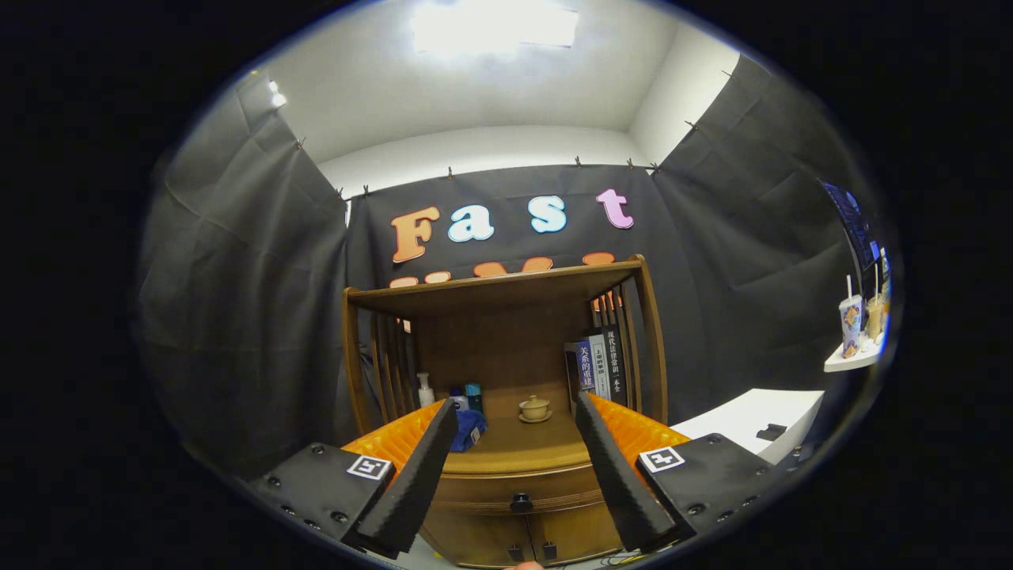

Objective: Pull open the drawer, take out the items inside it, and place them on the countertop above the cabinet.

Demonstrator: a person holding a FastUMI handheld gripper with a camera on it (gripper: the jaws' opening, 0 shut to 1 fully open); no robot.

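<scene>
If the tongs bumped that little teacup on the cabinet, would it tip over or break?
The little teacup looks ceramic, so it would probably chip or break if knocked down. It sits on a small saucer, so a push might slide it rather than tip it. It is squat and lidded; the lid could rattle off. The tongs are open, short of it.

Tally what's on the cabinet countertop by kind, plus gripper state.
Books: 4
White bottle: 1
Lidded cup on saucer: 1
Blue items, count unclear: at least 2
Total: at least 8
Gripper open, drawer shut.
</scene>
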